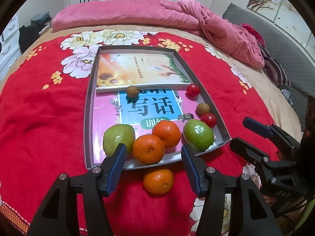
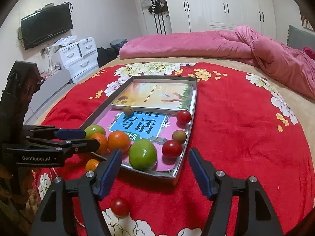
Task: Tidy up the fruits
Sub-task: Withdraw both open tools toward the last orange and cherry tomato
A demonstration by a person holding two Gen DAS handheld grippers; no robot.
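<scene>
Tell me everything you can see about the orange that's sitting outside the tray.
The loose orange is a small, round mandarin-type fruit with glossy, dimpled bright orange peel and a faint navel mark facing the camera. It looks whole and unpeeled. It rests on the red floral blanket, just outside the near rim of the tray, close to it. It lies between the open fingers of the left gripper, which do not touch it. In the right wrist view it is partly hidden.

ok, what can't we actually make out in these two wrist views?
- Lower book: title's top row hidden by the upper book, both views.
- Orange off the tray: partly hidden in the right wrist view by the left tool.
- Upper book's small print: too small, both views.
- Tomato on the blanket: not visible in the left wrist view.
</scene>
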